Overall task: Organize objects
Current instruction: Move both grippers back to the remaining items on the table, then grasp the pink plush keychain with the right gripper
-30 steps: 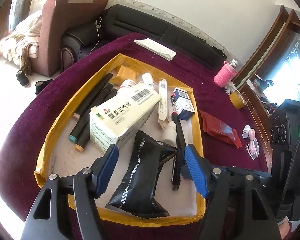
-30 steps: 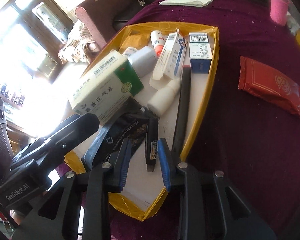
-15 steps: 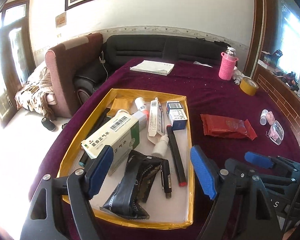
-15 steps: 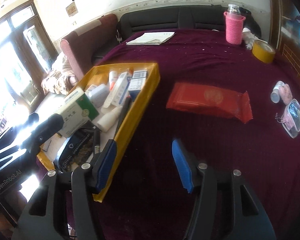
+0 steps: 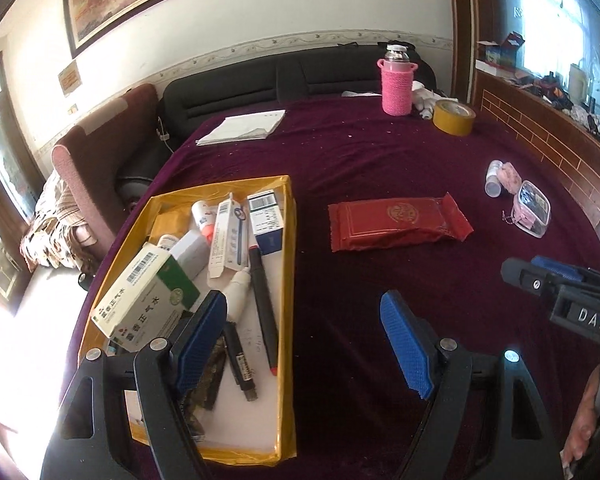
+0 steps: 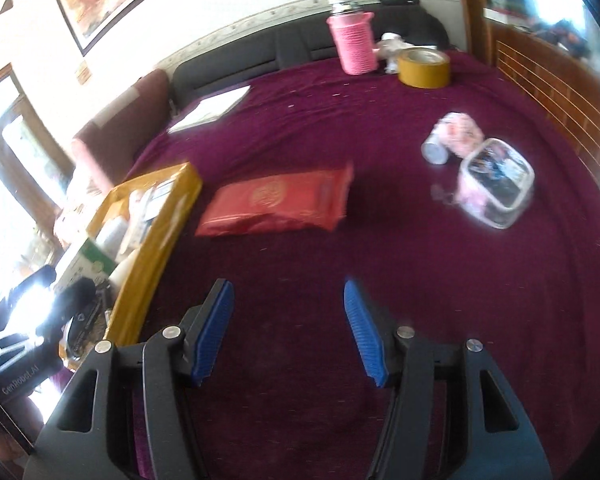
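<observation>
Red packet [image 5: 396, 224] lies flat on the maroon-covered desk [image 5: 380, 152], ahead of both hand-held grippers and just to the right of the yellow tray [image 5: 286, 264], apart from it. Left hand-held gripper [image 5: 310, 340]: jaws wide, empty; its left finger [image 5: 200, 336] stands over the tray's near half, its right finger over bare cloth. Right hand-held gripper [image 6: 288, 332]: jaws wide, empty, over bare cloth with the packet [image 6: 276, 202] ahead and slightly left, and the tray [image 6: 156, 248] at far left.

Tray contents, ahead-left of the left hand-held gripper: white and green medicine box [image 5: 148, 296], a long black marker with red tip [image 5: 264, 312], a small white bottle [image 5: 236, 294], a slim white carton [image 5: 228, 236], a blue and white box [image 5: 266, 224], a black pen [image 5: 240, 360], and a dark foil pouch partly hidden behind the left finger.

Further ahead to the right: clear pouch [image 6: 496, 184] with a small white bottle [image 6: 434, 148] just beside it. At the far edge: pink-sleeved flask [image 5: 397, 80], yellow tape roll [image 5: 454, 118], and a white paper pad [image 5: 244, 126] to the left. The right wrist view is blurred.
</observation>
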Available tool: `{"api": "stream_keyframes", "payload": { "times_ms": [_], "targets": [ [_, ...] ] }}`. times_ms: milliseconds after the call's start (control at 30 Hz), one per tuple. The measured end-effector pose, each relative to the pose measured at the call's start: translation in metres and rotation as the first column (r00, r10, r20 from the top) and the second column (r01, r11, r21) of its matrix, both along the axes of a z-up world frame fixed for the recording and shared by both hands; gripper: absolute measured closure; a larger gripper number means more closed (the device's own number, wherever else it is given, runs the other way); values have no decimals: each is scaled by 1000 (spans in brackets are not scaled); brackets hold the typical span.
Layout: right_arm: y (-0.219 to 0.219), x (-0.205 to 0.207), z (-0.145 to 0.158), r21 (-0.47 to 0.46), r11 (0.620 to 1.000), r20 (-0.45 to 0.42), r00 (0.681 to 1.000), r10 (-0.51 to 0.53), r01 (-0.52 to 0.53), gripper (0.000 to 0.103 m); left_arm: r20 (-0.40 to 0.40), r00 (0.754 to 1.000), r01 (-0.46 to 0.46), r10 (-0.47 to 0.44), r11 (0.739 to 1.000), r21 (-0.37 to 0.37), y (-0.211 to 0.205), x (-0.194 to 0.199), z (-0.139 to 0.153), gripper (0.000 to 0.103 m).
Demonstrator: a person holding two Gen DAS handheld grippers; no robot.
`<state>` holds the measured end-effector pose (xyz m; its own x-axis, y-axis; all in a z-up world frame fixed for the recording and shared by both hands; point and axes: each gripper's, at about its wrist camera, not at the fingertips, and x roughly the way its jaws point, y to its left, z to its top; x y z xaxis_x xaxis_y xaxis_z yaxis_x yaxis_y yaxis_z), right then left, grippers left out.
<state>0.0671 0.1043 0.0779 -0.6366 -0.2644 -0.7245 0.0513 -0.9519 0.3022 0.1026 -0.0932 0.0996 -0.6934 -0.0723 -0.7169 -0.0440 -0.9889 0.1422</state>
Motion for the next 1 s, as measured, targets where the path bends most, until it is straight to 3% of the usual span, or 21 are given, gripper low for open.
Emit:
{"api": "stream_keyframes", "payload": {
  "times_ms": [200, 500, 700, 867, 1000],
  "targets": [
    [43, 1, -6, -37, 995, 15, 996, -91, 92, 44, 36, 999, 34, -32, 998, -44, 27, -8, -12, 29],
    [110, -18, 5, -4, 980, 22, 979, -201, 201, 44, 151, 984, 98, -93, 995, -21, 60, -32, -47, 29],
    [190, -62, 12, 10, 948, 65, 946, -318, 318, 44, 245, 960, 127, -134, 991, 42, 73, -41, -79, 29],
    [212, -109, -5, -50, 952, 135, 947, -293, 301, 44, 275, 950, 128, -146, 988, 84, 76, -43, -90, 29],
    [213, -151, -26, 9, 950, 191, 932, -307, 311, 44, 275, 949, 127, -153, 986, 111, 72, -44, -91, 26]
  ]
}}
